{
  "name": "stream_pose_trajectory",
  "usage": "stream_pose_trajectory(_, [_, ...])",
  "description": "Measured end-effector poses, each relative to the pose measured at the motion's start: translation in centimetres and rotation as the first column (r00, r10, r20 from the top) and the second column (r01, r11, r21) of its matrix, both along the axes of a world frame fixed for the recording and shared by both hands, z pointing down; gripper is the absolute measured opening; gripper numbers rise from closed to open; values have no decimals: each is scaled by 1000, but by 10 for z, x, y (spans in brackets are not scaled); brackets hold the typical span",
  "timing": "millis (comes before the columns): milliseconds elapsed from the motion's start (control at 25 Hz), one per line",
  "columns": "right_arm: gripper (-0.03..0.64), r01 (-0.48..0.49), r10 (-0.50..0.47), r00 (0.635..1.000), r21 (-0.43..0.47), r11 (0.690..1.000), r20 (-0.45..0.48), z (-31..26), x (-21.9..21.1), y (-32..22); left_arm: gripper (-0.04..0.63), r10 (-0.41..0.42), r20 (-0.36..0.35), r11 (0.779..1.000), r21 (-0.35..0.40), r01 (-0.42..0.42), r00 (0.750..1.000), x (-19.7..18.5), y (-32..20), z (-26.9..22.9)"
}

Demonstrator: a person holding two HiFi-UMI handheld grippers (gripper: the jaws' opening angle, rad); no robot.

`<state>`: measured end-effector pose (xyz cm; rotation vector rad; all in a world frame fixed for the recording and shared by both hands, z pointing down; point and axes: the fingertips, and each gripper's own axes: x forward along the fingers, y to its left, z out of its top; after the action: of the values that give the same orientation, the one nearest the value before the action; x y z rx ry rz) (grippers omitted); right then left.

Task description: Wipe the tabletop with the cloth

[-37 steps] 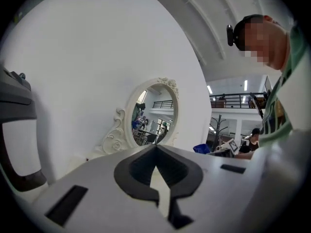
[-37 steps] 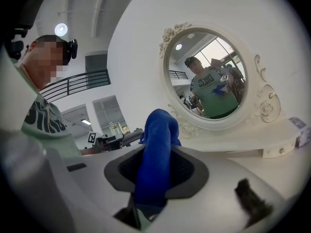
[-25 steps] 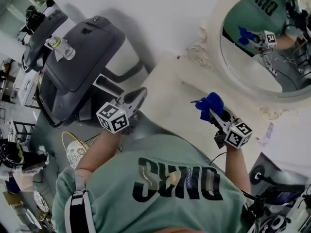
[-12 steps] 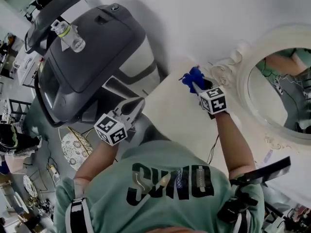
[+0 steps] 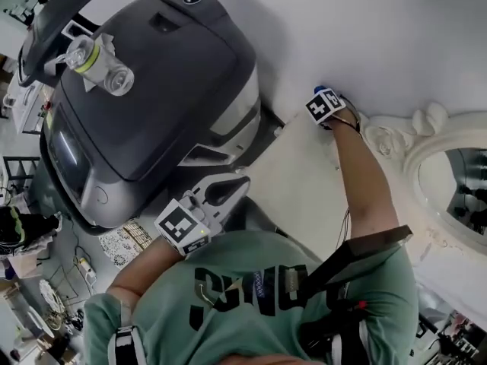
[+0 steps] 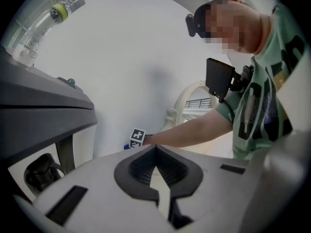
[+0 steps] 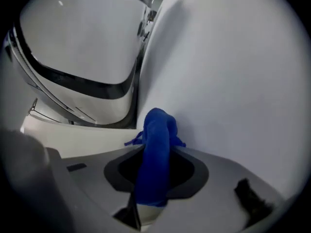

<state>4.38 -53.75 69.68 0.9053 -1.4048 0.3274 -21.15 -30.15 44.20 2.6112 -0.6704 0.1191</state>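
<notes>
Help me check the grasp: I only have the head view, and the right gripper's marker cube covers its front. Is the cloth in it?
Observer: Yes. In the right gripper view, the right gripper is shut on the blue cloth, which bulges out past its tips.
Operator: What is in front of it?
Observer: The white wall fills that view ahead of the cloth, with the machine's curved housing to its left.
Operator: And the left gripper?
Observer: The left gripper view shows the left gripper shut, with nothing between its tips.
</notes>
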Motion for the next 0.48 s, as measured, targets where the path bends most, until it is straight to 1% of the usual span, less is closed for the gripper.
stream_pose_trajectory(80, [115, -52, 51, 998, -46, 998, -21, 18, 10, -3, -3, 11, 10, 1000, 15, -11, 1000, -4, 0, 2])
stream_pose_trajectory(160, [115, -90, 90, 996, -68, 994, -5, 31, 13, -4, -3, 14, 25, 1000, 22, -15, 1000, -10, 1, 6])
stream_pose_trajectory(240, [115, -114, 115, 993, -86, 990, 14, 41, 12, -3, -3, 8, 45, 1000, 10, -8, 999, -19, 1, 12])
stream_pose_trajectory(320, [110, -131, 134, 991, -104, 986, 28, 47, 10, -1, -3, -14, 45, 1000, 1, 14, 999, -28, -2, 14])
stream_pose_trajectory(400, [101, -118, 124, 991, -121, 986, 44, 49, 4, 3, -3, -43, 34, 999, 0, 43, 999, -35, -9, 10])
stream_pose_trajectory(480, [98, -72, 84, 994, -151, 986, 76, 48, -10, 13, -3, -63, 24, 998, 6, 63, 998, -41, -15, 5])
